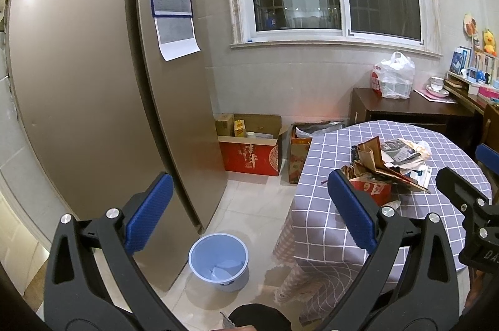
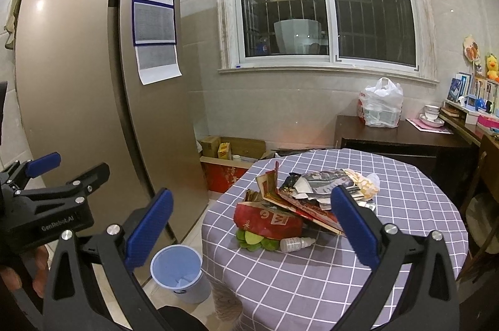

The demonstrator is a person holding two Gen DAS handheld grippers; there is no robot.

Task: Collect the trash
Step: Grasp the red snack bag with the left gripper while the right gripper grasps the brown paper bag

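A heap of trash [image 2: 312,197] lies on the round table with the purple checked cloth [image 2: 327,278]: torn paper, cardboard, a red packet [image 2: 268,220], a green wrapper [image 2: 254,240] and a small white bottle [image 2: 296,244]. The same trash heap [image 1: 386,165] appears in the left wrist view. On the floor by the table stands a light blue bin [image 1: 218,259], also the blue bin [image 2: 177,268], with a scrap inside. My left gripper [image 1: 249,206] hangs open above the bin. My right gripper [image 2: 252,225] is open in front of the heap, holding nothing.
A tall bronze fridge [image 1: 93,81] fills the left. Open cardboard boxes [image 1: 249,150] sit on the floor under the window. A dark sideboard [image 1: 405,109] carries a white plastic bag [image 1: 393,78] and dishes. A dark shoe tip [image 1: 259,315] is at the bottom edge.
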